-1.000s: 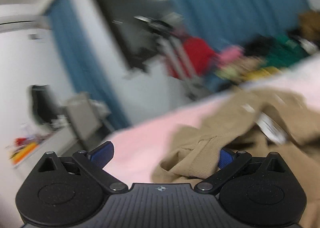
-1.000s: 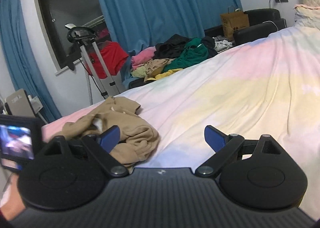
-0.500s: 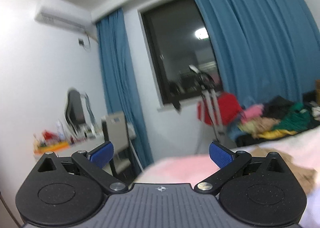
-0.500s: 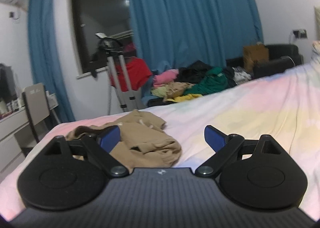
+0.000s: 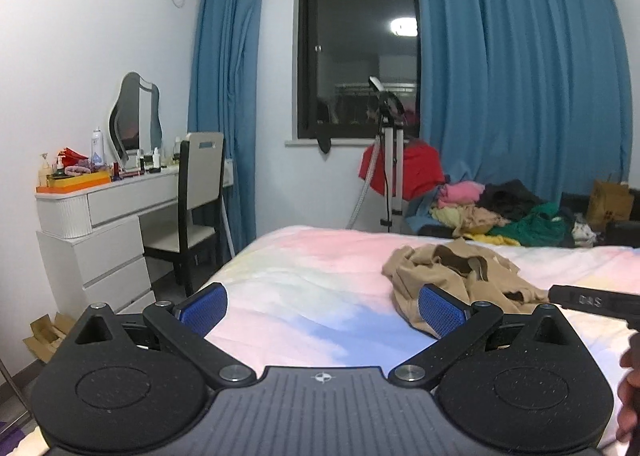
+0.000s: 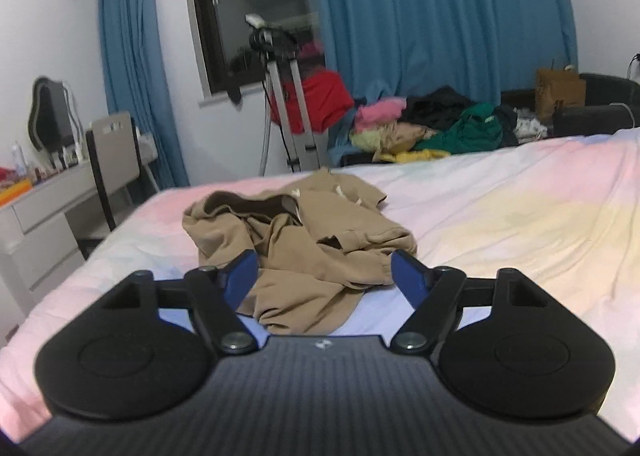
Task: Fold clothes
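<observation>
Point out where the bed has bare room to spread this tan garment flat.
The widest bare stretch of the bed lies to the right of the crumpled tan garment in the right wrist view, running back toward the clothes pile. A smaller bare patch lies left of it, toward the bed's corner by the chair. The right gripper, jaws closing, crowds the garment's near edge.

Ahead of the right gripper (image 6: 324,276), whose matt black plastic arms carry ribbed blue rubbery pads (image 6: 408,278) and shiny metal pivot screws, lies a crumpled tan garment (image 6: 304,236) of soft, matt knit cloth with ribbed cuffs. It rests on a smooth pastel cotton-like bedsheet (image 6: 500,215). Beyond hang heavy matt blue cloth curtains (image 6: 440,15), a glossy dark window pane (image 5: 356,35), a metal tripod (image 5: 388,175) and a brown paper bag (image 6: 560,91).
</observation>
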`<state>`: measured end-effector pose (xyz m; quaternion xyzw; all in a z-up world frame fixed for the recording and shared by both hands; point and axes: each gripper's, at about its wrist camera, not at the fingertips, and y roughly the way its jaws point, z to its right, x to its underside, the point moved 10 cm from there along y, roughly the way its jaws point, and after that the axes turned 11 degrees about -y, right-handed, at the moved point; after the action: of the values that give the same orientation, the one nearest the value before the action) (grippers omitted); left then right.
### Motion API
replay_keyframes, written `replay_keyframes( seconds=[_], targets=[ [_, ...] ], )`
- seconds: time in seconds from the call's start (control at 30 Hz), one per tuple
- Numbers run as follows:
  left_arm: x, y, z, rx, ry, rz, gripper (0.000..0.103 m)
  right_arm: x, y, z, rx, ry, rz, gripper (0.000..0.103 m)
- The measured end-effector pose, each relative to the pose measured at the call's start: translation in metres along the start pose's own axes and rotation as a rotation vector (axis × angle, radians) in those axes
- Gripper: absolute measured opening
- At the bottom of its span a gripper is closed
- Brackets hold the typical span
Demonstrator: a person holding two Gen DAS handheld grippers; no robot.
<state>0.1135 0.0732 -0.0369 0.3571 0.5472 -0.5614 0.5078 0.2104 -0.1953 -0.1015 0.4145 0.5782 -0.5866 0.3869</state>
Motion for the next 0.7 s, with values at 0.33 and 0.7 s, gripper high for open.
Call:
replay_keyframes(
  seconds=[0.33, 0.7],
  targets=[
    [0.011, 0.052, -0.045, -0.069, -0.042, -0.066, 0.102, 0.009, 0.117, 0.005, 0.125, -0.192, -0.114, 0.065],
    [0.039, 0.104, -0.081, -0.164, -0.078, -0.194, 0.102, 0.013, 0.156, -0.003, 0.202, -0.313, -0.206, 0.015]
  ],
)
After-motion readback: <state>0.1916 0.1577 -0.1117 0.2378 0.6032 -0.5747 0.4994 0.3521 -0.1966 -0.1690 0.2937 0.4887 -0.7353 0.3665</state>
